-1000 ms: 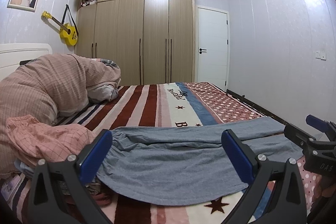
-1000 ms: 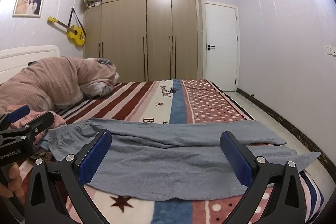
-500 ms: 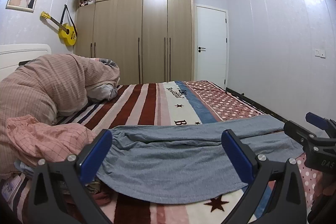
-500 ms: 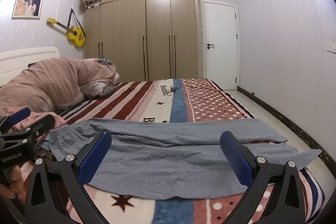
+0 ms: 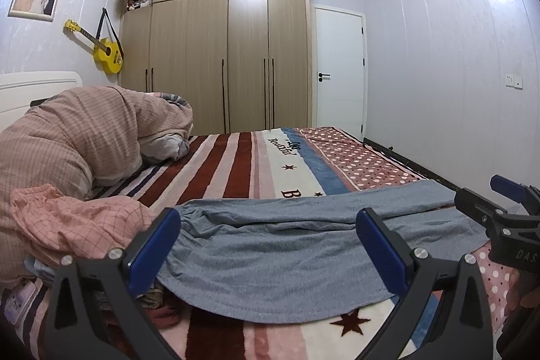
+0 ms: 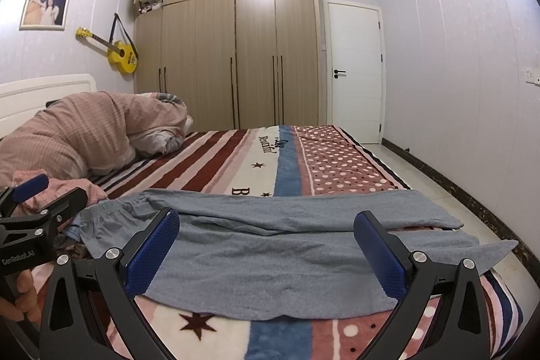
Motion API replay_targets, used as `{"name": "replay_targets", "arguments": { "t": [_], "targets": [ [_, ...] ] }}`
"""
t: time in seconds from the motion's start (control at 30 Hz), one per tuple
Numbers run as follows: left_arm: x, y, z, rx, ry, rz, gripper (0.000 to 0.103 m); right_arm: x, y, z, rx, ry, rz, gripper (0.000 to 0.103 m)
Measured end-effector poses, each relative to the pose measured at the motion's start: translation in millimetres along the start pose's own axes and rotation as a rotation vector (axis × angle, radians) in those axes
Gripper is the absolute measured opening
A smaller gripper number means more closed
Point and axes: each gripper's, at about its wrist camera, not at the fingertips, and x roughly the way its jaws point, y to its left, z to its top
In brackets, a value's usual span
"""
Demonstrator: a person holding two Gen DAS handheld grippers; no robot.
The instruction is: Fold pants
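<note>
The grey pants [image 6: 287,245] lie flat across the near part of the bed, over the striped and dotted blanket [image 6: 216,167], waistband to the left and legs running right. The upper leg's hem stops near the right edge of the mattress, while the lower leg's hem hangs just past that edge above the floor [image 6: 449,191]. The left gripper [image 5: 270,245] hovers low over the waist half, jaws spread wide and empty. The right gripper [image 6: 266,248] hovers over the leg half, likewise spread wide with nothing between its pads. A pink checked garment [image 5: 77,221] is bunched just beside the waistband, and a pink duvet [image 5: 84,137] is heaped behind it. Beyond the pants the blanket is bare up to the wardrobe [image 6: 236,49].
</note>
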Motion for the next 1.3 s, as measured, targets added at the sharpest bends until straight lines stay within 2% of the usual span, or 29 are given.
{"name": "replay_targets", "arguments": {
  "t": [0.57, 0.73, 0.83, 0.9, 1.0, 1.07, 1.17, 1.23, 1.3],
  "targets": [
    [-2.9, 0.2, -0.9, 0.002, 0.003, 0.0, 0.102, -0.7, 1.8, 0.4, 0.004, 0.002, 0.009, 0.102],
    [-1.9, 0.4, -3.0, 0.01, 0.025, -0.037, 0.102, -3.9, -7.9, -2.5, 0.046, -0.019, 0.065, 0.102],
    [6.4, -4.5, -6.8, 0.061, 0.078, -0.037, 0.102, 1.2, -22.1, -14.1, 0.052, 0.015, 0.096, 0.102],
    [13.4, -5.7, -13.3, 0.066, 0.111, -0.054, 0.102, 8.5, -37.9, -28.4, 0.081, 0.05, 0.075, 0.102],
    [32.1, -8.2, -30.2, 0.047, 0.211, -0.1, 0.102, 27.4, -67.1, -53.3, 0.151, 0.128, 0.066, 0.102],
    [45.5, -9.2, -43.3, 0.032, 0.277, -0.114, 0.102, 39.7, -86.7, -71.4, 0.201, 0.183, 0.059, 0.098],
    [62.1, -1.4, -65.7, -0.057, 0.366, -0.126, 0.102, 51.4, -109.0, -95.4, 0.236, 0.254, 0.014, 0.091],
    [71.0, 8.1, -83.8, -0.156, 0.426, -0.14, 0.102, 55.7, -124.4, -110.5, 0.278, 0.297, 0.002, 0.081],
    [80.0, 20.5, -103.9, -0.255, 0.473, -0.154, 0.101, 57.4, -135.8, -121.6, 0.323, 0.323, 0.008, 0.081]
  ]
}}
